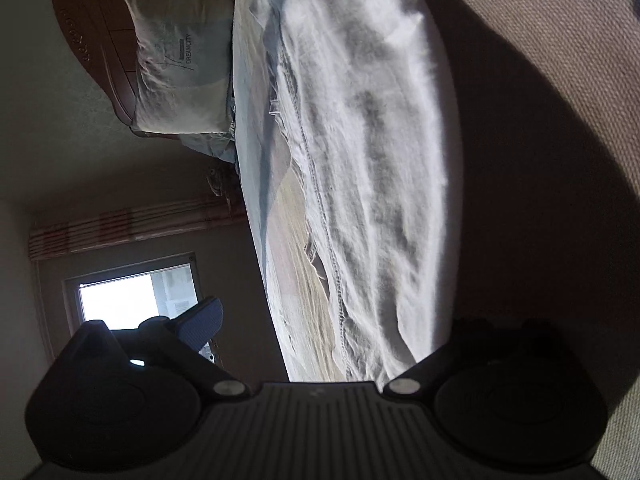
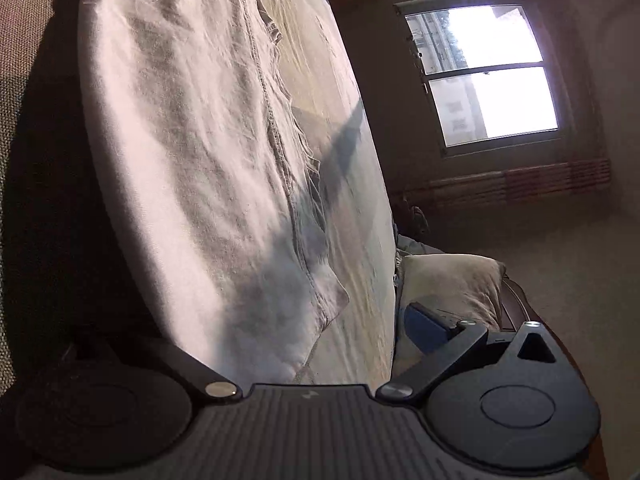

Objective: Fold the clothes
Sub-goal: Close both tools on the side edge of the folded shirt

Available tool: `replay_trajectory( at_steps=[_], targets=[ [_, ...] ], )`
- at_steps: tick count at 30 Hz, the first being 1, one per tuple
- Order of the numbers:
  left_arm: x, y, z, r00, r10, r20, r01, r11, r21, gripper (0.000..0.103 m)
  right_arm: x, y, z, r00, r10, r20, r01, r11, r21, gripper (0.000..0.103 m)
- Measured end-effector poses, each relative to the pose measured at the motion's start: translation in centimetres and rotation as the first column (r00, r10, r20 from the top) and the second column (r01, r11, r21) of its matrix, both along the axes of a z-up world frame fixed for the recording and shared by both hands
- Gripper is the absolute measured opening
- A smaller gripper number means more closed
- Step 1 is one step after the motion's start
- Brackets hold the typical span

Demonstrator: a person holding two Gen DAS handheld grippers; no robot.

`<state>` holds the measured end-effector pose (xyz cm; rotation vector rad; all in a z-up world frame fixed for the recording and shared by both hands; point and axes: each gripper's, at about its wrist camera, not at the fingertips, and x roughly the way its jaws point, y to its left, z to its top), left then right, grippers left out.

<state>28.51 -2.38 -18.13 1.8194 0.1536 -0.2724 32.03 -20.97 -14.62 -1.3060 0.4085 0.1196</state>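
Mostly crumpled white garment (image 1: 360, 140), woven brown carpet (image 1: 560, 60)

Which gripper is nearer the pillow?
Right. The right gripper has the pillow just beyond its finger; the left gripper sees it far up the bed.

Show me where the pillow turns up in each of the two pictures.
Left wrist view: the pillow sits upper left, against the dark headboard, beside the bed.
Right wrist view: the pillow sits lower right, behind the blue finger pad.
Shared landmark: the bright window.
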Motion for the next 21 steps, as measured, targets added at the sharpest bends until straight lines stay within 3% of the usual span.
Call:
replay_trajectory(
  at_steps=[3, 7, 8, 9, 10, 11, 14, 21],
  targets=[
    [-0.2, -0.1, -0.5, 1.0, 0.014, -0.017, -0.014, 1.0, -0.011, 0.081, 0.2, -0.4, 0.0, 1.0, -0.015, 0.016, 0.014, 0.999, 0.039, 0.103],
    [1.4, 0.1, 0.3, 0.987, 0.135, -0.083, -0.145, 0.982, -0.123, 0.076, 0.4, -0.6, 0.1, 0.999, -0.034, 0.032, 0.032, 0.998, 0.062, 0.103],
    [1.5, 0.1, 0.3, 0.984, 0.139, -0.11, -0.152, 0.981, -0.119, 0.063, 0.3, -0.6, 0.0, 0.999, -0.037, 0.037, 0.035, 0.997, 0.064, 0.103],
    [1.3, 0.1, -0.1, 0.982, 0.133, -0.132, -0.146, 0.984, -0.101, 0.042, 0.5, -0.6, 0.0, 0.998, -0.037, 0.042, 0.034, 0.998, 0.061, 0.103],
    [0.8, 0.2, -1.0, 0.98, 0.119, -0.159, -0.131, 0.989, -0.066, 0.028, 0.6, -0.5, -0.1, 0.998, -0.036, 0.048, 0.033, 0.998, 0.058, 0.103],
    [0.6, 0.3, -1.7, 0.98, 0.117, -0.159, -0.128, 0.99, -0.056, 0.0, 0.9, -0.6, -0.2, 0.998, -0.036, 0.052, 0.033, 0.998, 0.056, 0.103],
    [0.8, 0.5, -1.6, 0.975, 0.145, -0.168, -0.164, 0.981, -0.105, 0.0, 1.0, -0.8, -0.6, 0.997, -0.041, 0.061, 0.037, 0.997, 0.065, 0.103],
    [1.1, 0.2, -1.5, 0.976, 0.145, -0.161, -0.16, 0.983, -0.086, 0.0, 1.3, -0.9, -0.7, 1.0, 0.018, 0.025, -0.019, 0.999, 0.043, 0.101]
  ],
)
